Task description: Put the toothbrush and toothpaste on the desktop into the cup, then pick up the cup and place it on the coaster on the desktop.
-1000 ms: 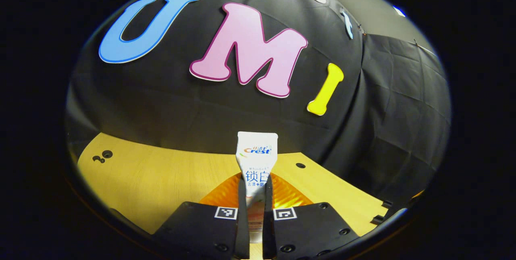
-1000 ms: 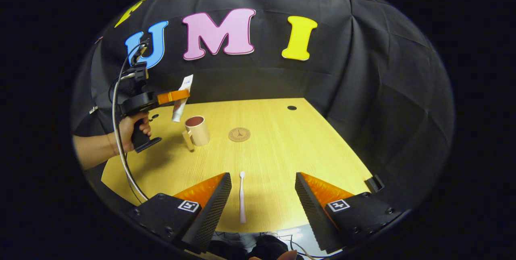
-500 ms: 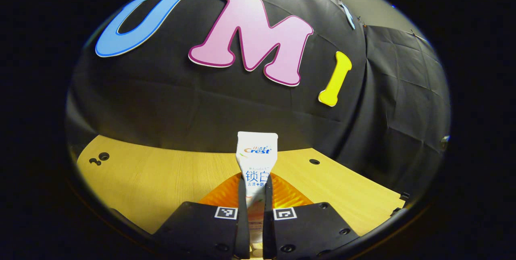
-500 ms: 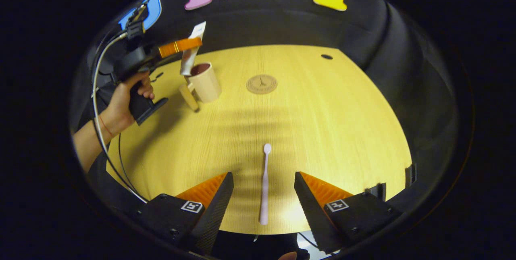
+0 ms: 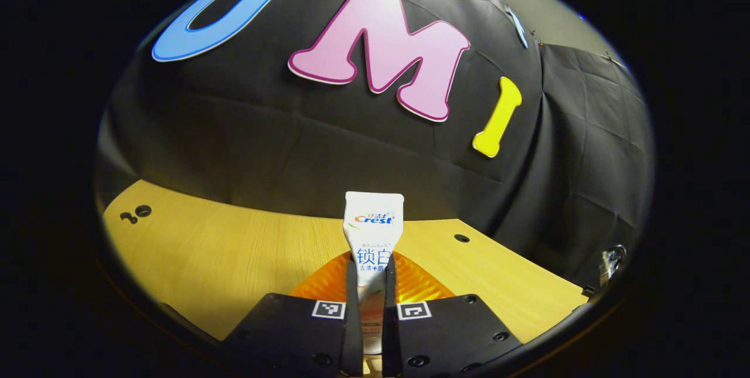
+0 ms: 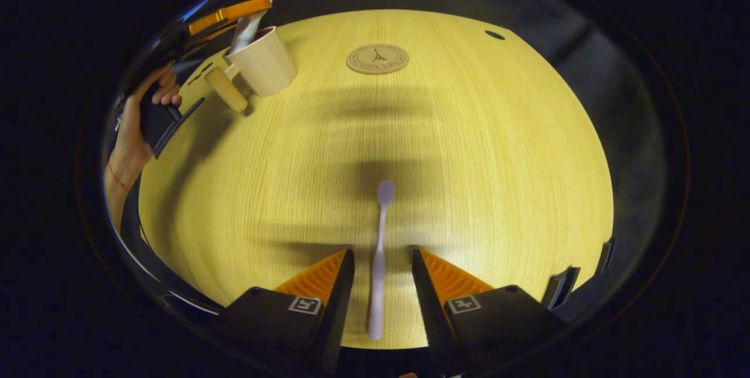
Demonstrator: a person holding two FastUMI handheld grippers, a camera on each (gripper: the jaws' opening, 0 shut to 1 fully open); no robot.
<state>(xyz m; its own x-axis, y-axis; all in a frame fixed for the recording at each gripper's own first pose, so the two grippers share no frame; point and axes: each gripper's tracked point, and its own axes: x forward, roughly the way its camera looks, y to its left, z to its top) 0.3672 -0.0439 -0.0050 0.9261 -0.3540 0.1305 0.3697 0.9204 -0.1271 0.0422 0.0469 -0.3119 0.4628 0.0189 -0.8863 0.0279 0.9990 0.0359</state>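
Wooden desktop (image 6: 469, 149) under low right gripper (image 6: 382, 275) astride toothbrush (image 6: 379, 249).

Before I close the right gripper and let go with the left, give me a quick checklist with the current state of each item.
1. Toothbrush lies between the right gripper fingers, handle in the gap: ok.
2. Right gripper open, not yet touching the toothbrush: ok.
3. Left gripper shut on the toothpaste: ok.
4. Toothpaste lower end inside the cup: it looks so in the right gripper view, but depth cannot tell.
5. Cup upright on the desktop: ok.
6. Coaster bare, apart from the cup: ok.
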